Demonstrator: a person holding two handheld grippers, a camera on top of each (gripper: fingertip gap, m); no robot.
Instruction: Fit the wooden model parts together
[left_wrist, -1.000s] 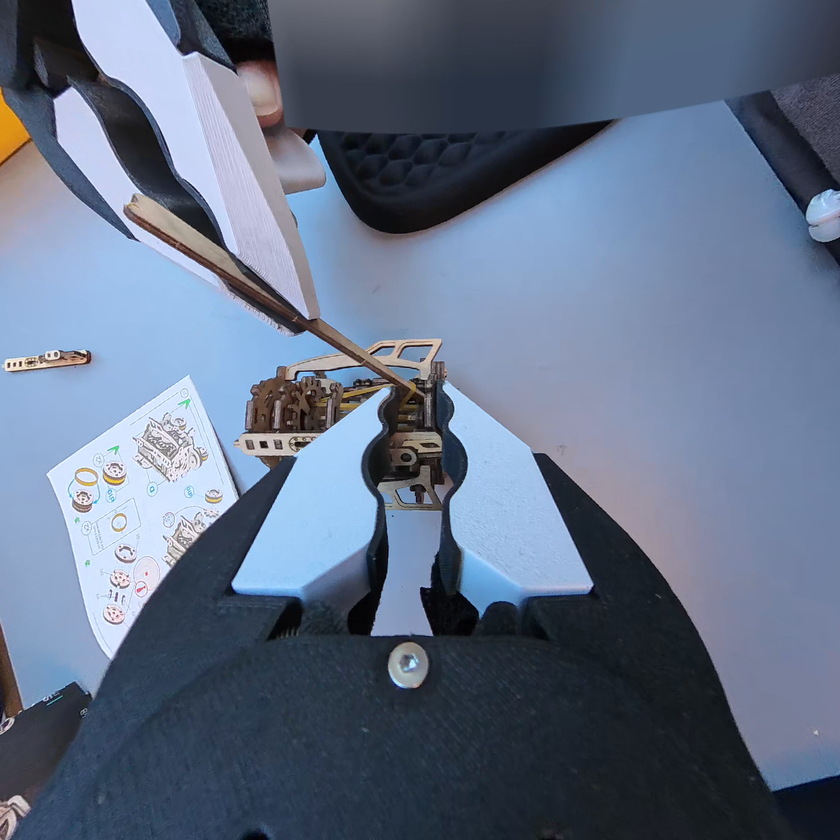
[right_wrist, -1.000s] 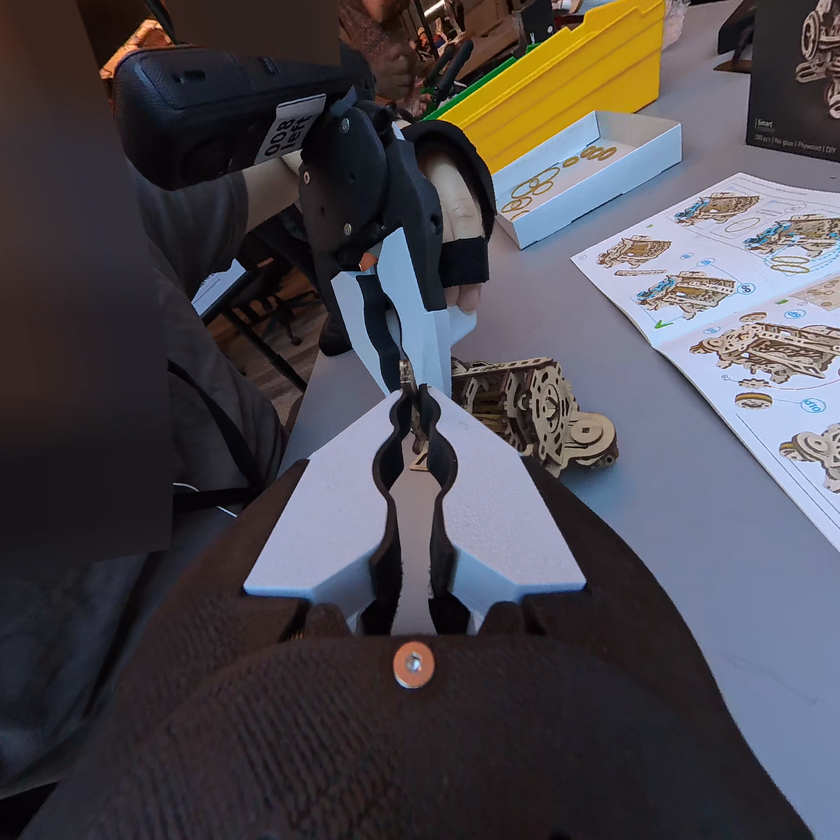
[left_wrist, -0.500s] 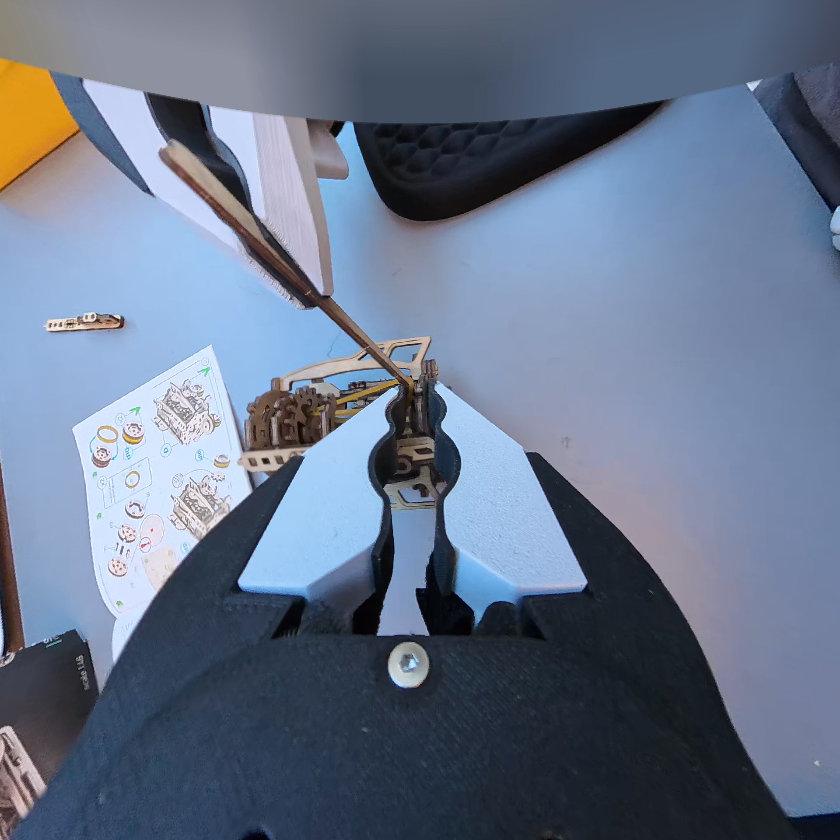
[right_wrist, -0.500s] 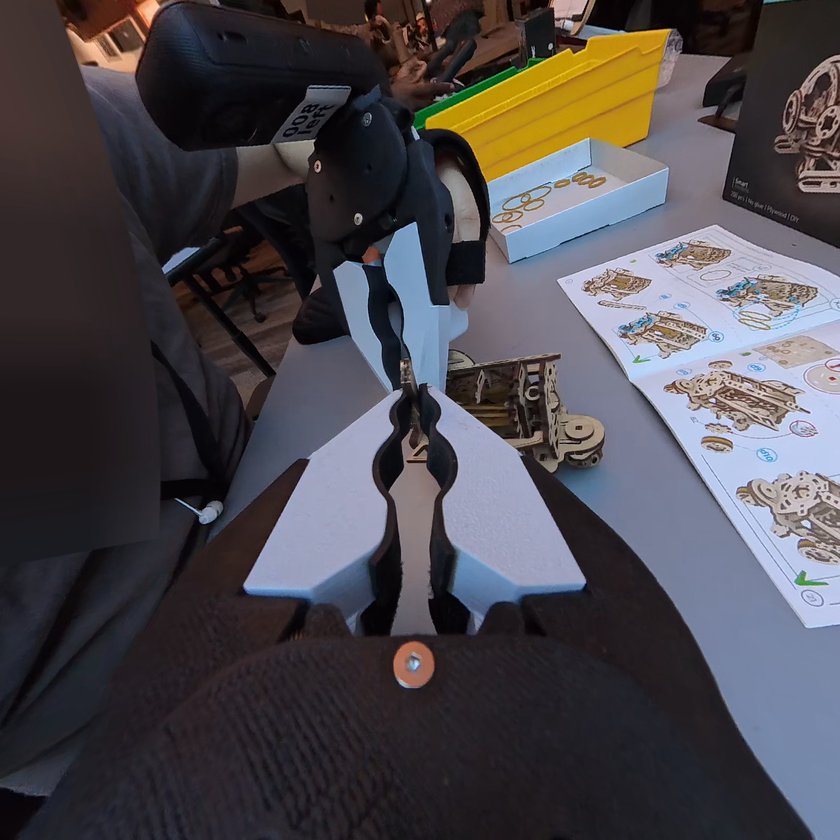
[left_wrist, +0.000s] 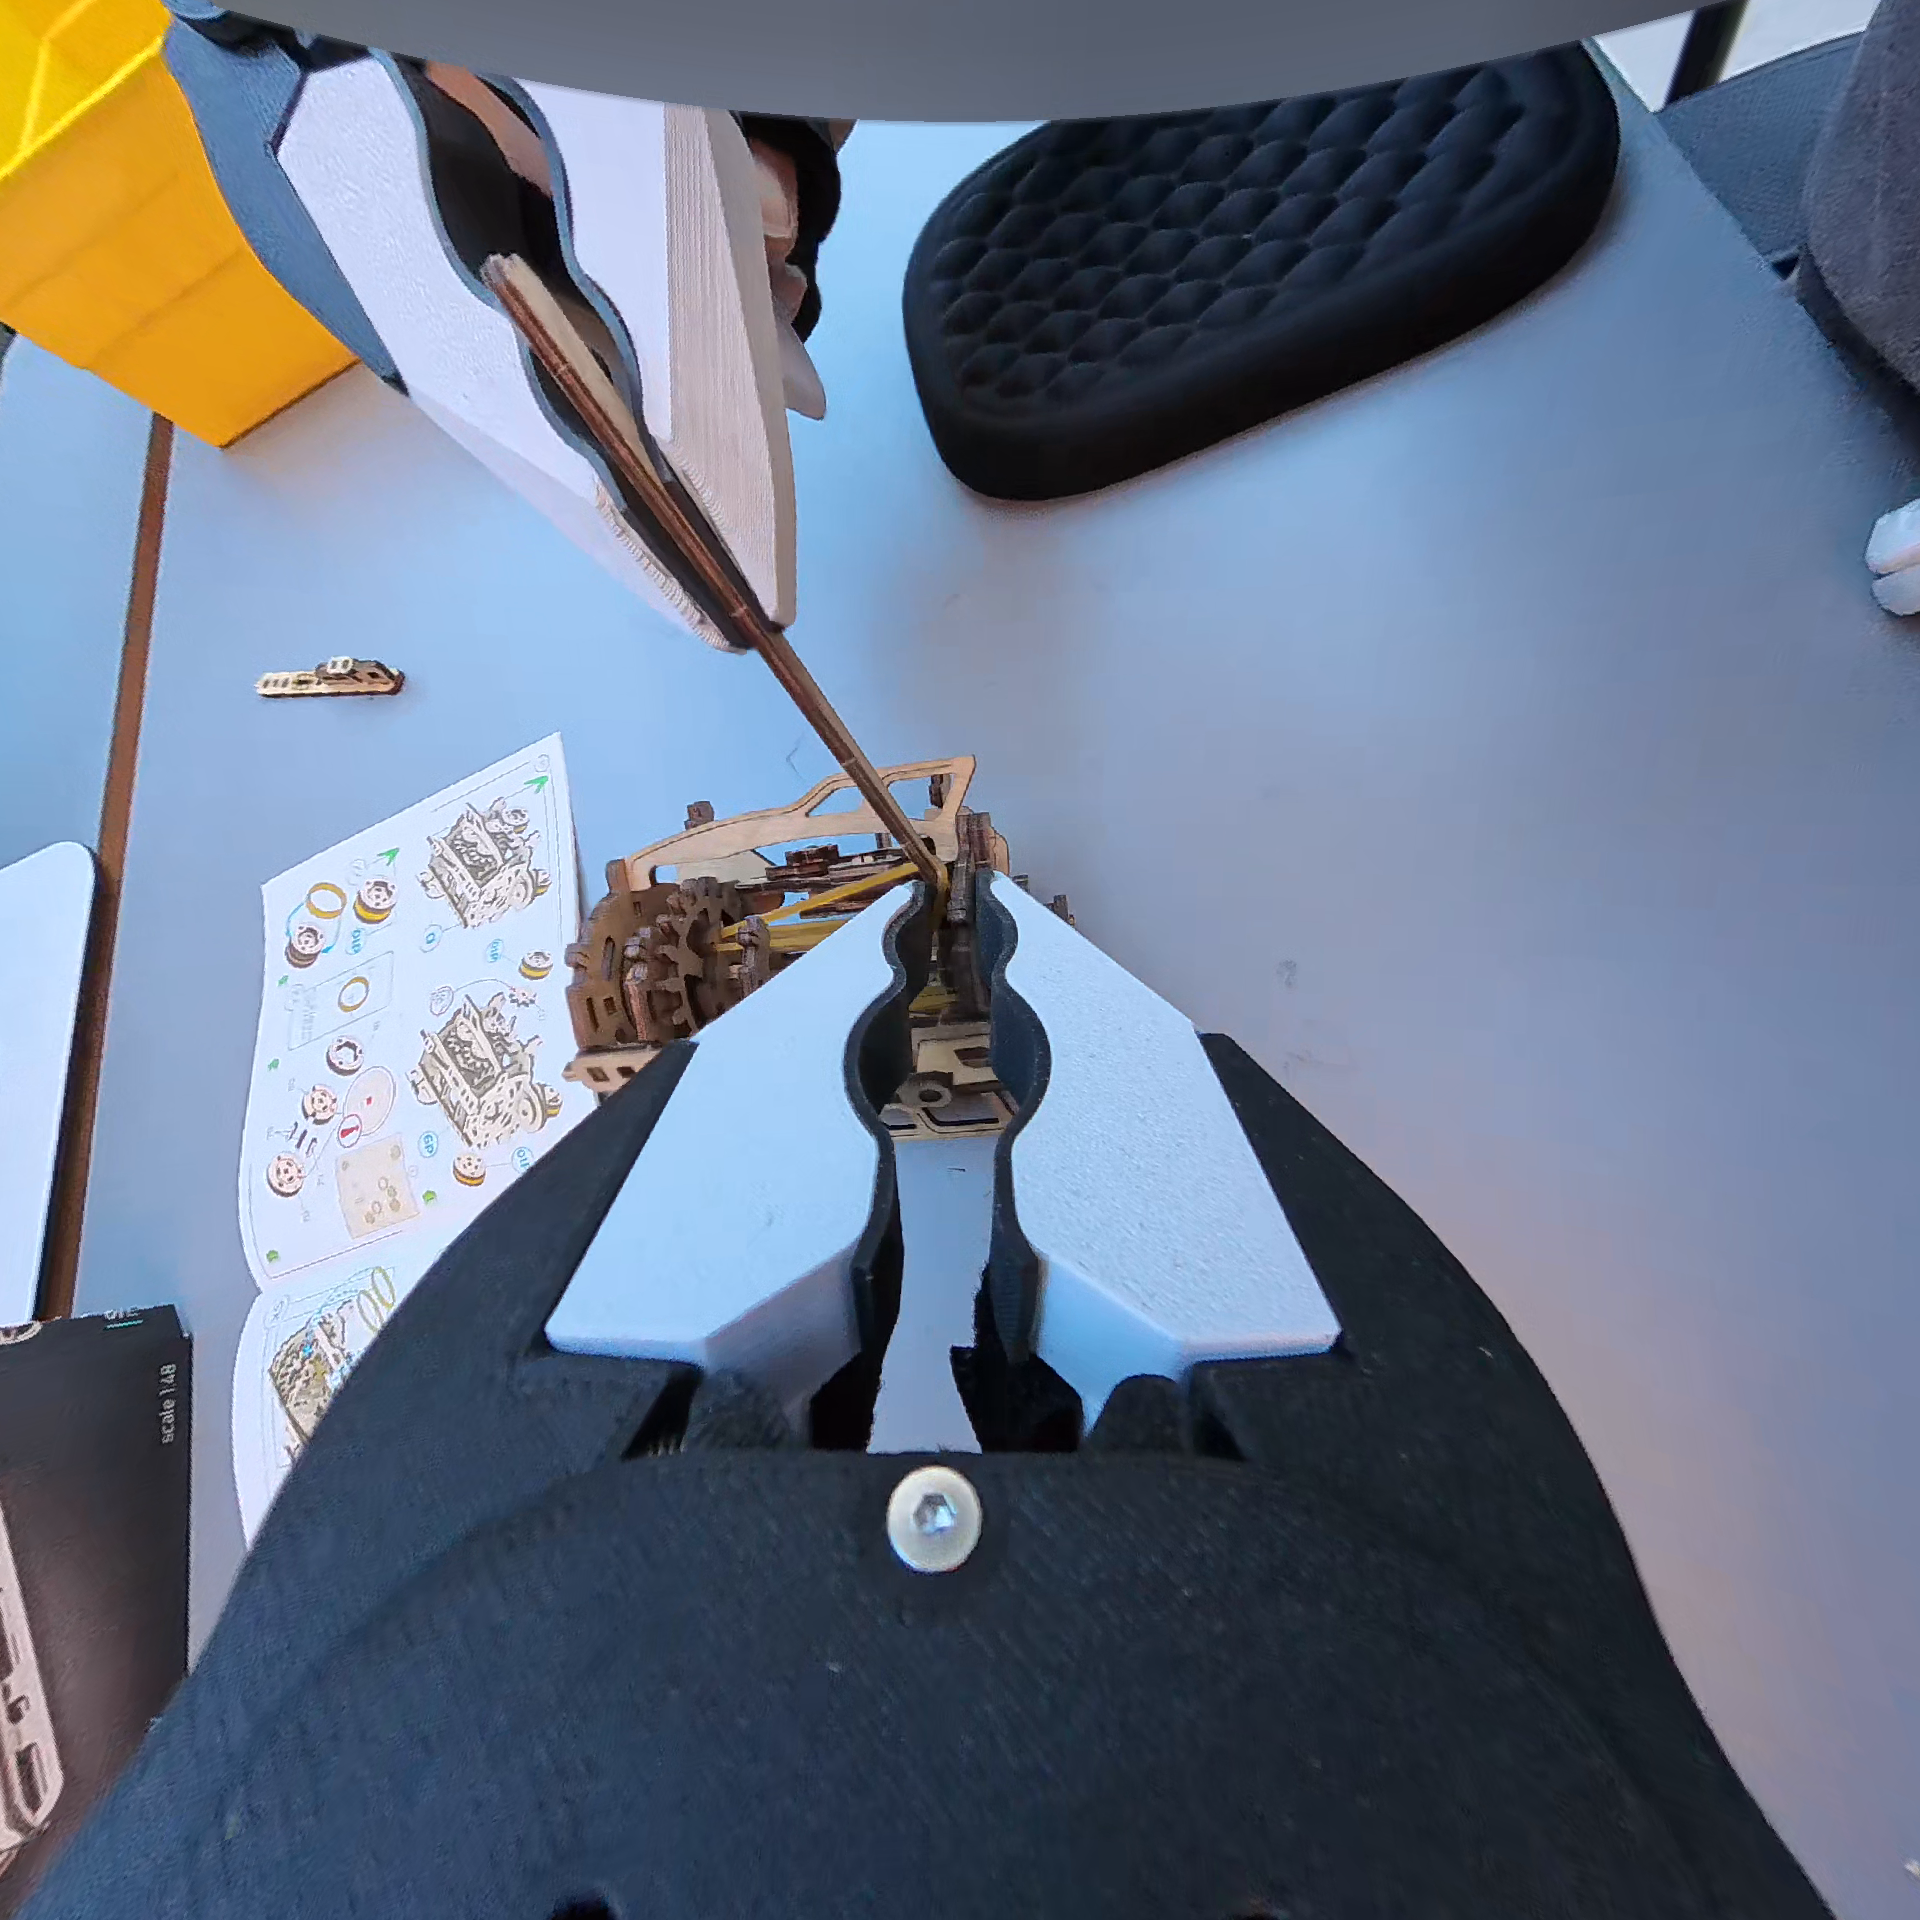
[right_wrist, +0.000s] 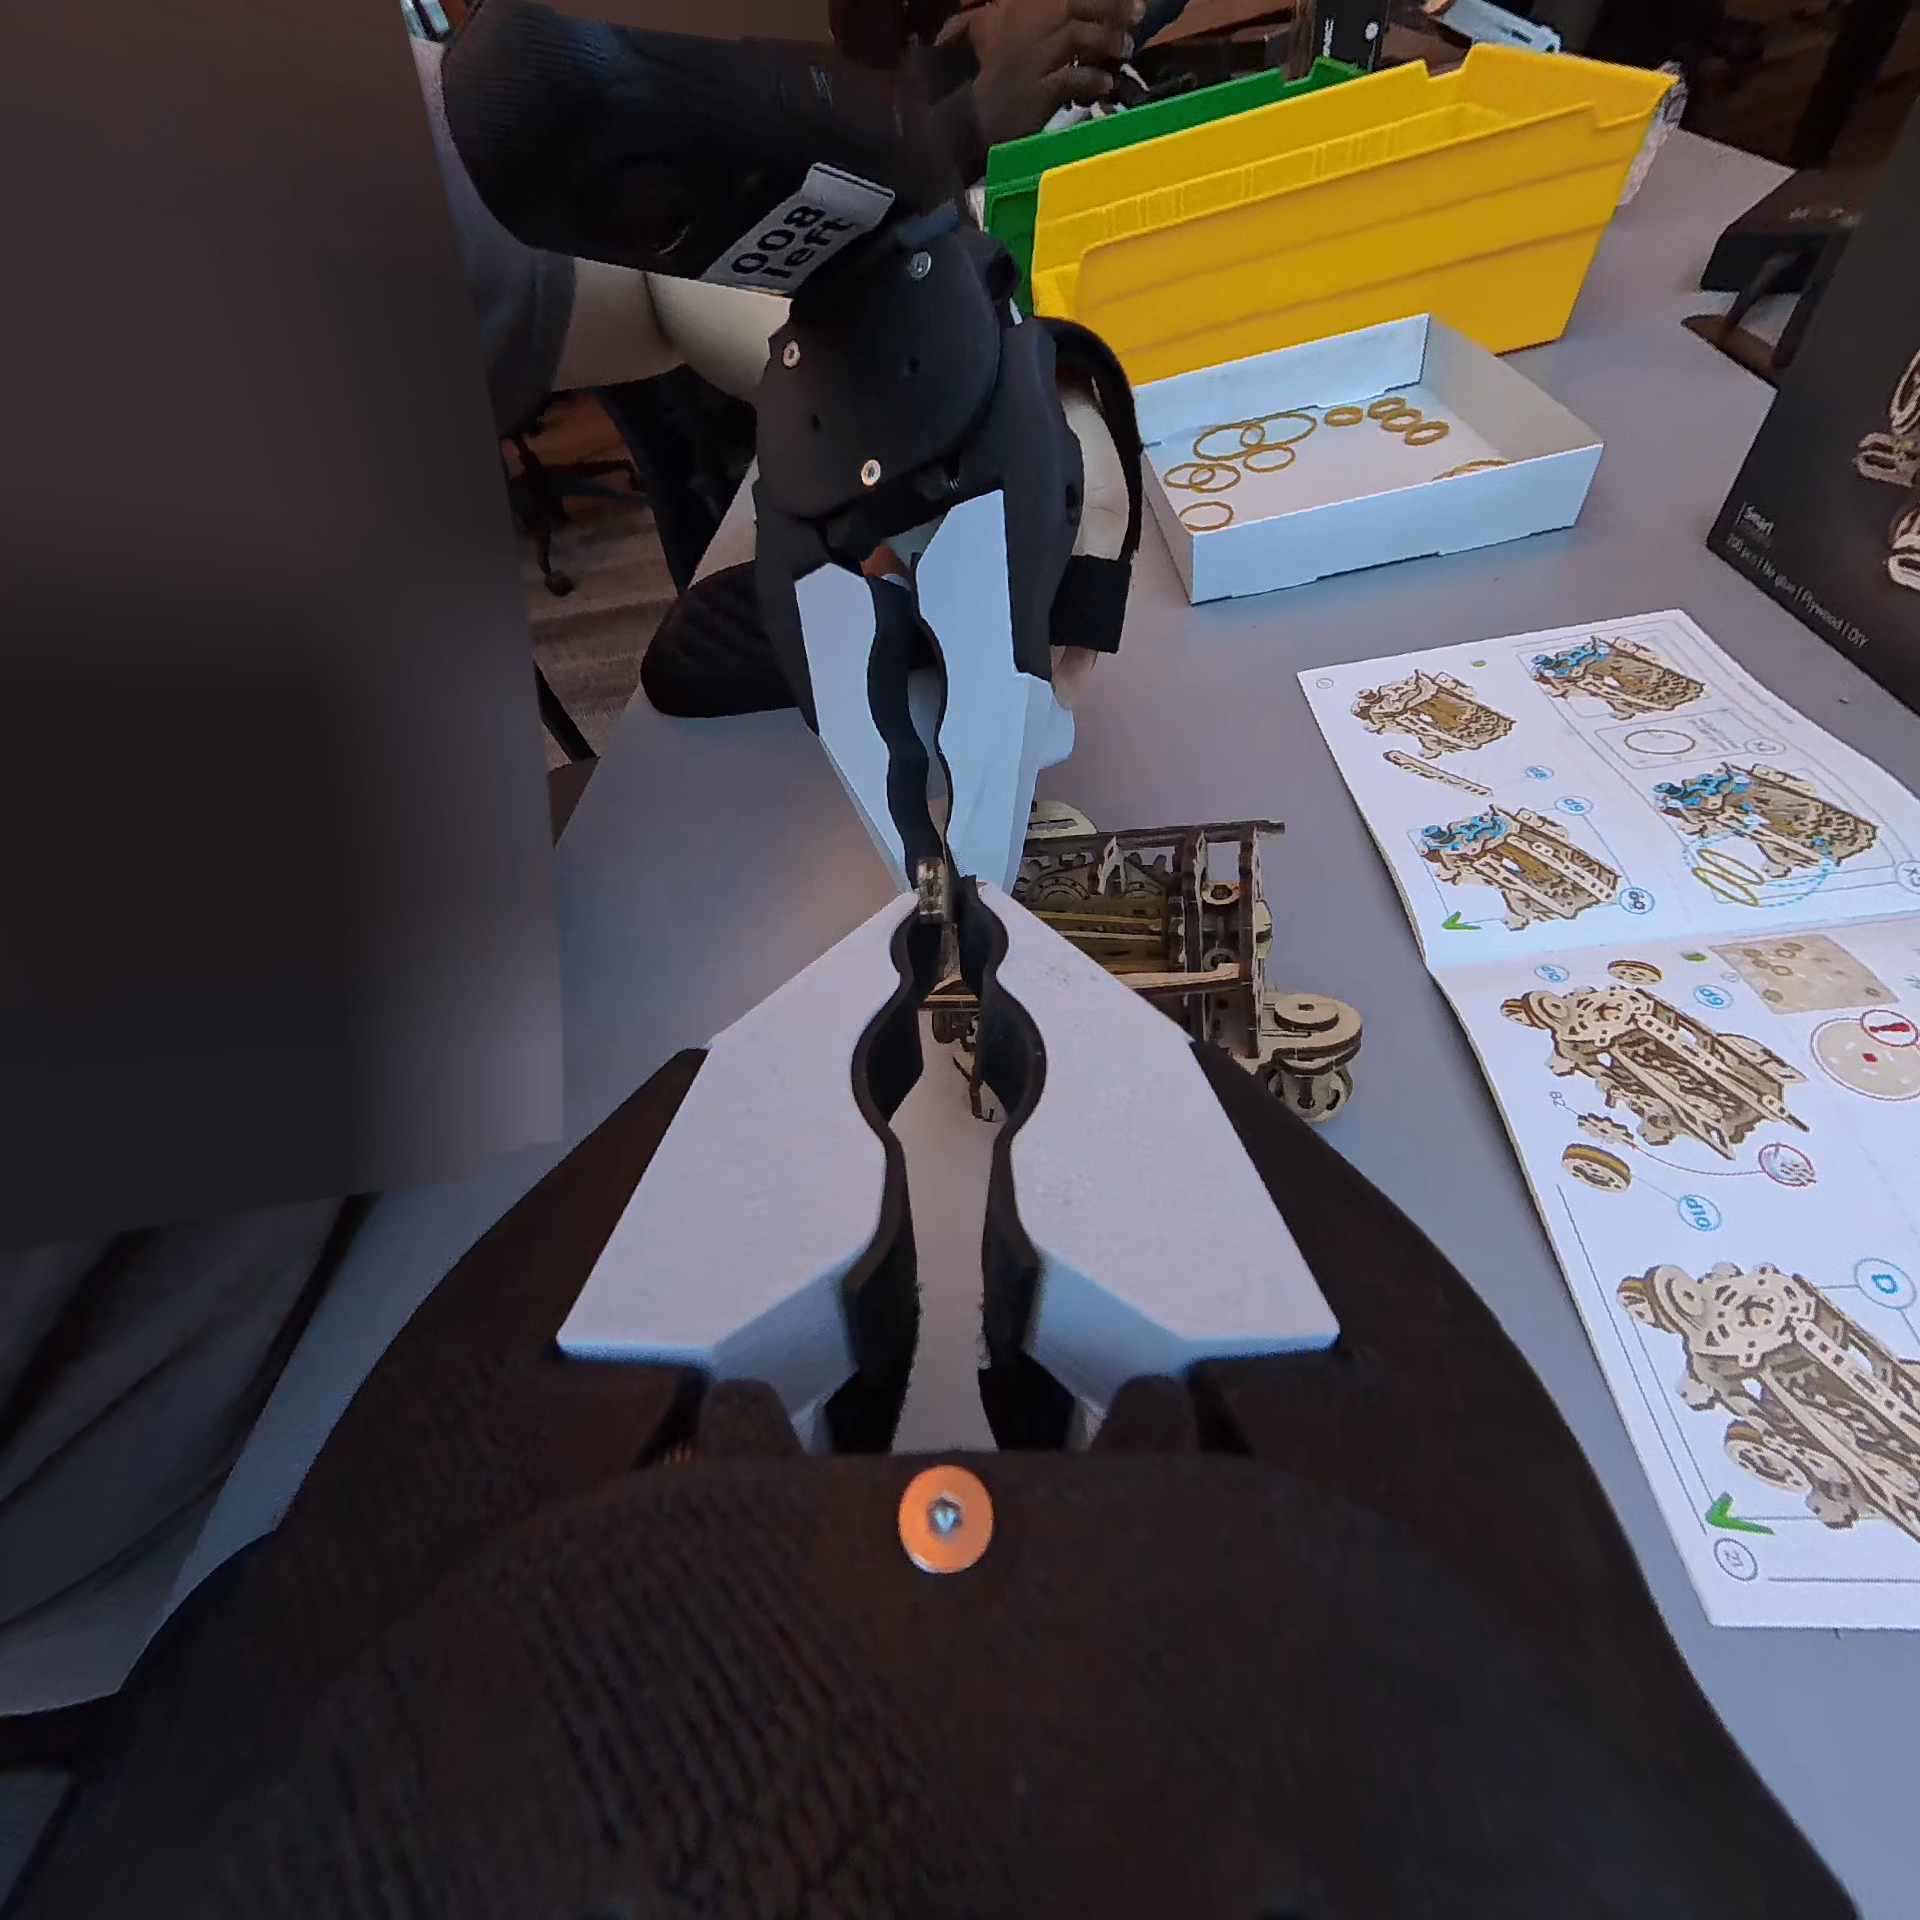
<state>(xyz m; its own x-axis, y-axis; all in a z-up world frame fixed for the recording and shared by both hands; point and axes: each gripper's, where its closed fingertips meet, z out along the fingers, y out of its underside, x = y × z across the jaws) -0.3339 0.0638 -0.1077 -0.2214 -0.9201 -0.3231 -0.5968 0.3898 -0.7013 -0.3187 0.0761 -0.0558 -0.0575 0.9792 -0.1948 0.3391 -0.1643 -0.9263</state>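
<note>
Leftmost in the left wrist view, a yellow plastic bin (left_wrist: 114, 239) fills the far corner, and below it a small flat wooden piece (left_wrist: 330, 680) lies alone on the smooth grey table (left_wrist: 1403, 790). Nearer, a folded instruction sheet (left_wrist: 405, 997) with printed diagrams lies flat, and a black box (left_wrist: 83, 1538) sits at the near left edge. Just right of the sheet stands the wooden model (left_wrist: 727, 935), a laser-cut plywood frame packed with toothed gears and strung with yellow rubber bands. From the far left, the right gripper (left_wrist: 750, 621) reaches down with its white wedge-shaped fingers pinched narrow on a thin wooden strip (left_wrist: 665, 499), whose tip meets the model's top edge. The left gripper (left_wrist: 951, 896), with wavy black pads, is closed narrow on the model's right end panel. Farther right, a black honeycomb-textured pad (left_wrist: 1247, 260) rests at the table's far side. In the right wrist view, a shallow white tray (right_wrist: 1382, 540) holding loose rubber bands (right_wrist: 1247, 447) sits far right of the model, in front of the yellow bin and a green bin (right_wrist: 1143, 135).
</note>
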